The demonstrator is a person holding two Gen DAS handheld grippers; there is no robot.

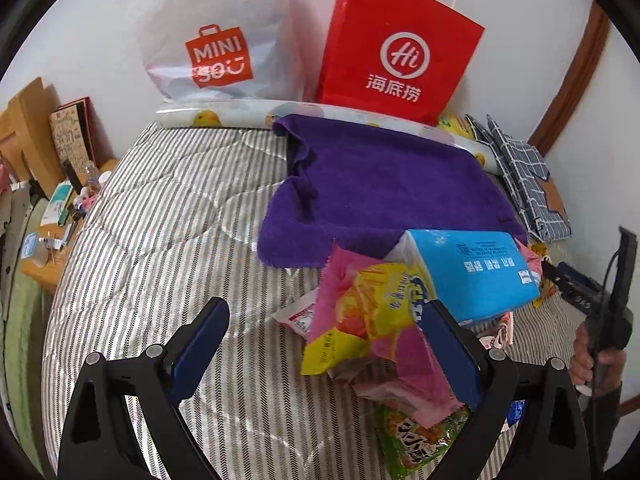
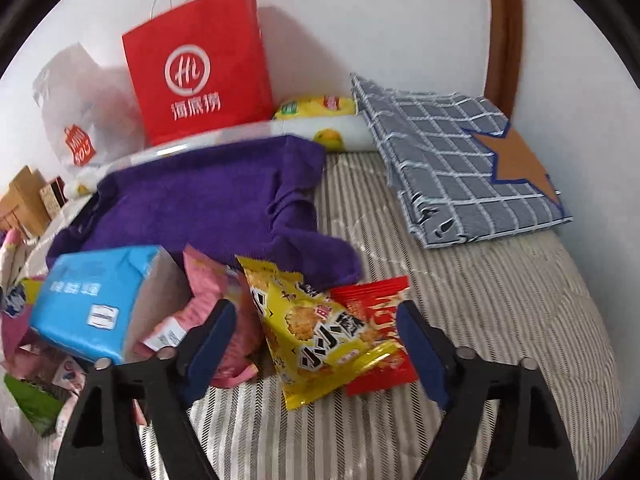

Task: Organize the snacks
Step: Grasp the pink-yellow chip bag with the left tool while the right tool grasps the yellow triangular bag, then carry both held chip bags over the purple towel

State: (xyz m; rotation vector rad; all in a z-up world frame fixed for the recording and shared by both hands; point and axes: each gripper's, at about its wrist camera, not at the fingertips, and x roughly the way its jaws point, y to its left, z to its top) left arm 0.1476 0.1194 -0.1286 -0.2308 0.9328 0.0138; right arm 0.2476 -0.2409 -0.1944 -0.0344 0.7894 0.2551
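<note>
A heap of snack packets lies on the striped bed quilt (image 1: 160, 240). In the right wrist view my right gripper (image 2: 316, 346) is open low over the heap. A yellow cracker packet (image 2: 312, 328) and a red packet (image 2: 372, 308) lie between its fingers, and no pad visibly presses on them. A pink packet (image 2: 208, 280) and a blue tissue pack (image 2: 96, 296) lie to its left. My left gripper (image 1: 326, 350) stands wide open at the heap's left side, over a yellow and pink packet (image 1: 372, 304). A green packet (image 1: 416, 440) sits under its right finger.
A purple towel (image 1: 380, 184) is spread behind the heap. A red paper bag (image 1: 396, 52) and a white plastic bag (image 1: 216, 40) stand against the wall. Folded plaid cloth (image 2: 460, 160) lies at the right. A cluttered bedside table (image 1: 44, 240) is at the left.
</note>
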